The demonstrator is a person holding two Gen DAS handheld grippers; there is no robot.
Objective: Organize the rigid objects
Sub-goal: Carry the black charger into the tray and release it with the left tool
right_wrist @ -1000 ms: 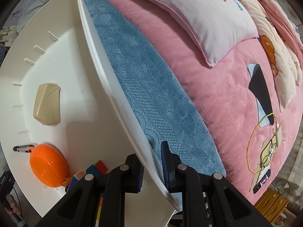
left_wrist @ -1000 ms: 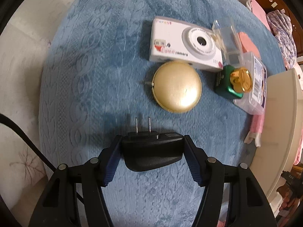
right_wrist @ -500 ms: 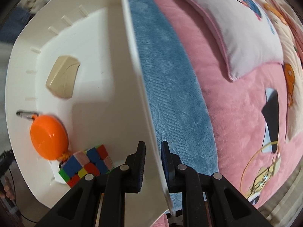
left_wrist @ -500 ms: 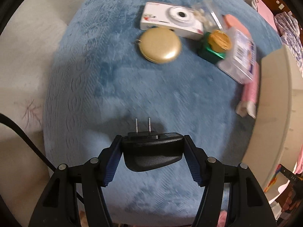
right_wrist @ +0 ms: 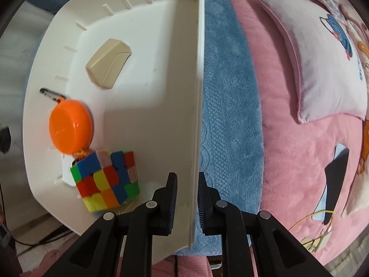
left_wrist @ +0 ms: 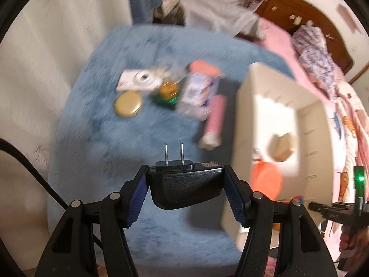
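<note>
Carried above a blue plush blanket (left_wrist: 96,124), a black plastic power adapter (left_wrist: 185,188) with 2 metal prongs (left_wrist: 174,153) pointing forward sits clamped between the blue pads of the left gripper (left_wrist: 186,191). To its right, the right gripper (right_wrist: 186,198) pinches the thin wall of a white plastic storage bin (right_wrist: 197,92), fingers drawn together on the rim, 1 inside and 1 outside.

Inside the bin lie a beige angular plastic case (right_wrist: 108,64), an orange round plastic case (right_wrist: 70,128) with a clip, and a multicoloured puzzle cube (right_wrist: 107,180). On the blanket, well apart from the adapter, wait a white compact camera (left_wrist: 138,82), a gold round compact (left_wrist: 128,103), a green bottle with a gold cap (left_wrist: 168,93), a clear plastic box (left_wrist: 198,94) and a pink tube (left_wrist: 215,117).

The step in hand looks like delivery of the adapter into the bin. Done well, it would cross the near wall with the prongs clear of the rim, come down over the bare white floor between the beige case and the far wall, and be let go low, not dropped from height.

The rim facing the blanket is the edge to mind; the orange case and the cube crowd the bin's near corner, while its middle looks open. The left view is blurred, so finer gaps cannot be judged.
</note>
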